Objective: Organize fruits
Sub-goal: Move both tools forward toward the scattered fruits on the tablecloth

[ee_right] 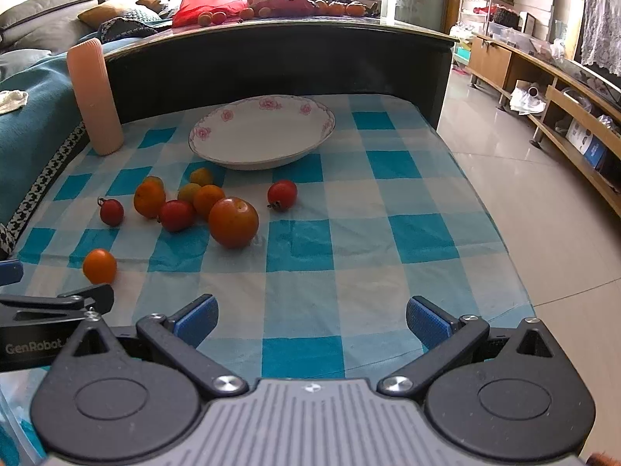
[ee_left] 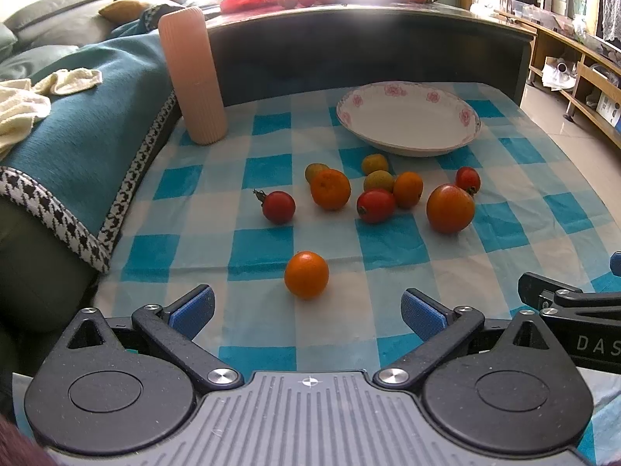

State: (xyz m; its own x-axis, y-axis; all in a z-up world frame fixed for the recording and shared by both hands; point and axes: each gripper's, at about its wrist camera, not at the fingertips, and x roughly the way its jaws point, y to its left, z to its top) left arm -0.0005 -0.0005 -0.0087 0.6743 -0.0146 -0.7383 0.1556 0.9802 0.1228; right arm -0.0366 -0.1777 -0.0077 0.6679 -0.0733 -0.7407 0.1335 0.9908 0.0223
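A thin, woven blue-and-white checked cloth (ee_right: 349, 240) lay matt and faintly creased beneath a glossy glazed ceramic plate (ee_right: 264, 132) with pink floral transfers. The fruits (ee_left: 388, 194) showed smooth, shiny skins, the largest tomato (ee_right: 233, 222) catching a highlight. A ribbed, matt pink cylinder (ee_left: 192, 73) looked like plastic or ceramic. The left gripper (ee_left: 308, 308) and right gripper (ee_right: 312, 316) wore matt, grainy black plastic arms, polished metal screws and textured blue rubbery pads (ee_right: 425, 320). Nearby, a knitted teal throw (ee_left: 85, 136) looked coarse.

A home living room: a cushioned sofa (ee_left: 50, 11), a low media shelf (ee_right: 562, 89), and tiled floor (ee_right: 524, 194).
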